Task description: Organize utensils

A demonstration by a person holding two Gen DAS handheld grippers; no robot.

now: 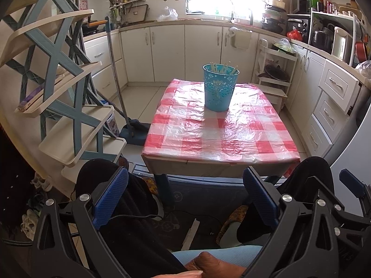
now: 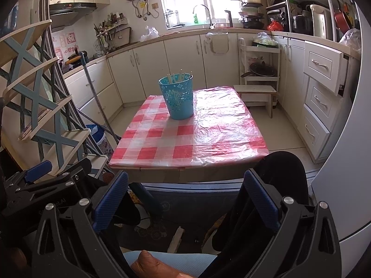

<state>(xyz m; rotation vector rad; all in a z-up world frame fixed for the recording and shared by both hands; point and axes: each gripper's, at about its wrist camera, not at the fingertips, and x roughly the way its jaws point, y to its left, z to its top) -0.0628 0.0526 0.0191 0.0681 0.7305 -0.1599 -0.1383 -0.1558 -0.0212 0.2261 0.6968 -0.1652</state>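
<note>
A turquoise holder (image 1: 219,90) of wooden utensils (image 1: 223,67) stands upright toward the far end of the checked-cloth desk (image 1: 218,132), well apart from both grippers. Left gripper (image 1: 185,194) and right gripper (image 2: 185,197) hang low before the desk's near edge, jaws apart, empty. A mop (image 1: 118,78) leans beside a tiered rack (image 1: 76,125); the utensils' lower lengths are hidden inside the holder

Tabletop (image 1: 185,136): red-and-white check under clear glossy film. Cup (image 1: 219,90): turquoise, pale floral cut-out pattern. Sticks (image 1: 222,67) inside: pale tan. Left hand-held gripper (image 1: 185,197): black frame, blue textured pads. Right hand-held gripper (image 2: 185,199): same colours. Shelf rack (image 1: 58,74): cream trays, grey-blue crossed struts. Cabinets (image 1: 167,48): off-white.
</note>
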